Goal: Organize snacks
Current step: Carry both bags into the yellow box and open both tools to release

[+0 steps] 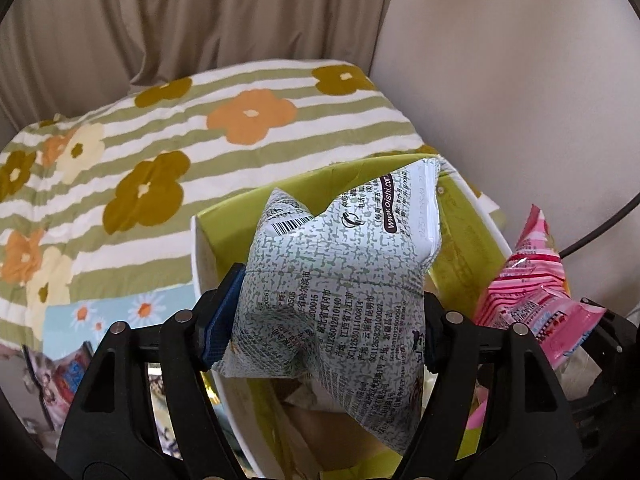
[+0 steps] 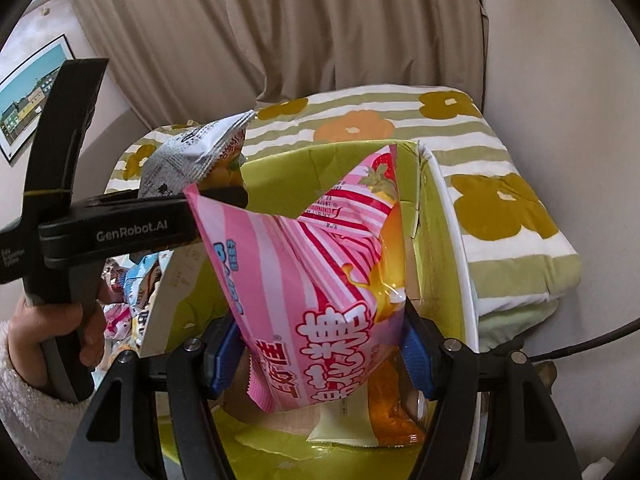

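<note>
My left gripper [image 1: 326, 316] is shut on a grey-green patterned snack bag [image 1: 340, 264] and holds it over the open green-lined box [image 1: 468, 216]. My right gripper [image 2: 320, 344] is shut on a pink striped snack bag [image 2: 316, 280] and holds it over the same box [image 2: 440, 240]. The pink bag [image 1: 532, 300] shows at the right of the left wrist view. The grey bag [image 2: 188, 160] and the left gripper's black body [image 2: 120, 224] show at the left of the right wrist view. Other packets lie on the box's floor, among them an orange one [image 2: 392, 416].
The box stands on a bed against a folded quilt with green stripes and flowers [image 1: 160, 152]. Several loose snack packets [image 2: 132, 292] lie left of the box. A beige curtain [image 2: 300, 32] and a wall stand behind. A black cable [image 1: 600, 228] runs at the right.
</note>
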Tool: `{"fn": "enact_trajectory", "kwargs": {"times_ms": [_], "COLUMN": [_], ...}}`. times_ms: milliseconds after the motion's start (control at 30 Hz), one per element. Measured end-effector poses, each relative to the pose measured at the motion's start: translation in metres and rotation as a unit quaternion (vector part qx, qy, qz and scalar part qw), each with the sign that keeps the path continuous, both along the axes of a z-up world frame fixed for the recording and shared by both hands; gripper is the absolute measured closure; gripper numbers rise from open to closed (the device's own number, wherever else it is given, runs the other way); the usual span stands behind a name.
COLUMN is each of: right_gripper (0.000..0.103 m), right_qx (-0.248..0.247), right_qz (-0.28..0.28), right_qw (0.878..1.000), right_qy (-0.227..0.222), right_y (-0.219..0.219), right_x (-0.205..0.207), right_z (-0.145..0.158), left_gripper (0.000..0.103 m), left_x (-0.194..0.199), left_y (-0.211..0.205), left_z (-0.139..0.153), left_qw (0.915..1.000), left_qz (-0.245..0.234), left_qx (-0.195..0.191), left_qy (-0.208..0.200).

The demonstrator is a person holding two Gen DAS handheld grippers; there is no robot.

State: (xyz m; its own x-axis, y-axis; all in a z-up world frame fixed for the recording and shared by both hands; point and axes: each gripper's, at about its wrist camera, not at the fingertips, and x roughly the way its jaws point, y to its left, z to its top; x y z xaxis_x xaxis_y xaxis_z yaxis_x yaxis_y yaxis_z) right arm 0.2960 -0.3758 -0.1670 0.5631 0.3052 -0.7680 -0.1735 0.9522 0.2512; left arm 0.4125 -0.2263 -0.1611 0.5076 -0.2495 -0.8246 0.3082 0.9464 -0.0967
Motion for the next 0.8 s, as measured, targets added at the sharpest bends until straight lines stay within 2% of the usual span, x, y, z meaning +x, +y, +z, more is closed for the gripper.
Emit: {"fn": "enact_trajectory", "kwargs": {"times_ms": [33, 100, 300, 667, 767, 800], "right_gripper": [0.039, 0.039, 0.039, 0.038, 0.027, 0.020], "right_qx": [0.001, 0.001, -0.012, -0.020, -0.035, -0.045], "right_qz": [-0.003, -0.006, -0.007, -0.019, -0.021, -0.022], "right_qw": [1.000, 1.000, 1.000, 0.999, 0.999, 0.999], "right_qy": [0.001, 0.003, 0.013, 0.026, 0.023, 0.019], "right_y": [0.000, 0.001, 0.004, 0.001, 0.005, 0.006], "right_x": [0.002, 0.005, 0.007, 0.024, 0.027, 0.027], "right_z": [0.000, -0.001, -0.005, -0.010, -0.011, -0.012], "left_gripper": [0.016, 0.000, 0.001, 0.001, 0.001, 0.001], "left_x": [0.005, 0.010, 0.000, -0.024, -0.031, -0.033], "left_y": [-0.003, -0.005, 0.015, 0.036, 0.039, 0.042], "left_z": [-0.002, -0.006, -0.011, -0.002, 0.002, 0.003], "left_qw": [1.0000, 0.9998, 0.9993, 0.9998, 0.9997, 0.9997], "left_qz": [-0.005, -0.009, 0.002, 0.014, 0.019, 0.022], "left_qx": [0.002, 0.002, -0.015, -0.012, -0.009, -0.009], "left_qy": [0.008, 0.017, 0.035, 0.013, 0.007, 0.006]}}
